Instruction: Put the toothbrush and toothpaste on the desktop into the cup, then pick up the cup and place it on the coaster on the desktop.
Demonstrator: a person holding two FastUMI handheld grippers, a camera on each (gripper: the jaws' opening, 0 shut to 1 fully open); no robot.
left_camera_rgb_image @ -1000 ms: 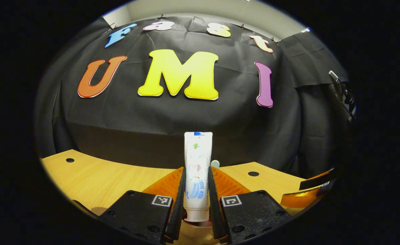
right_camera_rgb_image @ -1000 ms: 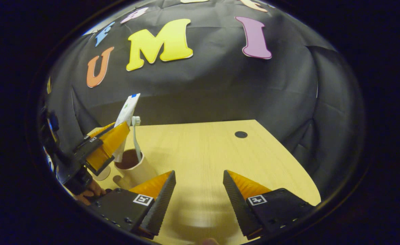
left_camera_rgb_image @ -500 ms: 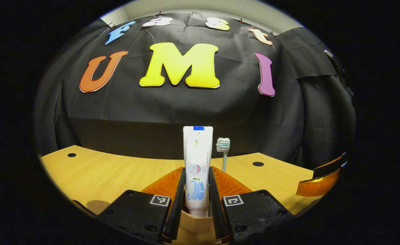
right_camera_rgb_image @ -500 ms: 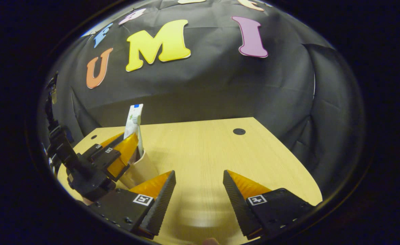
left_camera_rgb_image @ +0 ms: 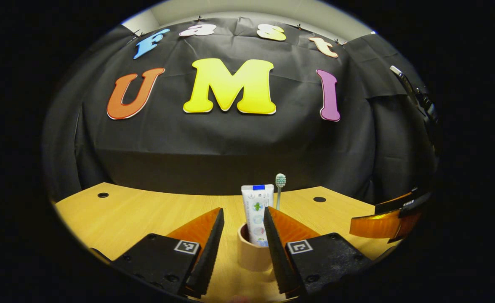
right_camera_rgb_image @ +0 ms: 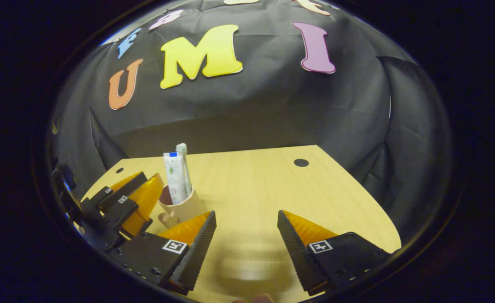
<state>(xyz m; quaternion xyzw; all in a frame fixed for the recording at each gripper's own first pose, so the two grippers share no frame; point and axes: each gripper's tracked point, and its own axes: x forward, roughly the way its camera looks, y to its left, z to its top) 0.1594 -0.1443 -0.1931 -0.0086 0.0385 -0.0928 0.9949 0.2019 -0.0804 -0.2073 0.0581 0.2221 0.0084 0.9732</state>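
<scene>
- Standing on the wooden desktop (left_camera_rgb_image: 146, 214), cup (left_camera_rgb_image: 254, 259) with toothpaste (left_camera_rgb_image: 257, 212) and toothbrush (left_camera_rgb_image: 279, 189) both upright inside, tube in front in the left gripper view, brush head poking up just behind and to its right
- Seen from the right gripper view: same cup (right_camera_rgb_image: 184, 208) near the desk's left part, tube (right_camera_rgb_image: 175, 183) and brush (right_camera_rgb_image: 183, 168) leaning together against its rim
- Left gripper (left_camera_rgb_image: 241, 221): jaws spread wide, one finger either side of the cup, touching neither cup nor tube
- Same gripper (right_camera_rgb_image: 140, 198) visible in the right gripper view, just left of the cup
- Right gripper (right_camera_rgb_image: 245, 221): jaws wide apart, holding nothing, above bare desktop to the right of the cup
- Compared with half a second ago: tube released, no longer pinched between the left fingers and sunk lower into the cup; left gripper opened and pulled back a little; right gripper unchanged
- Coaster: cannot tell where
</scene>
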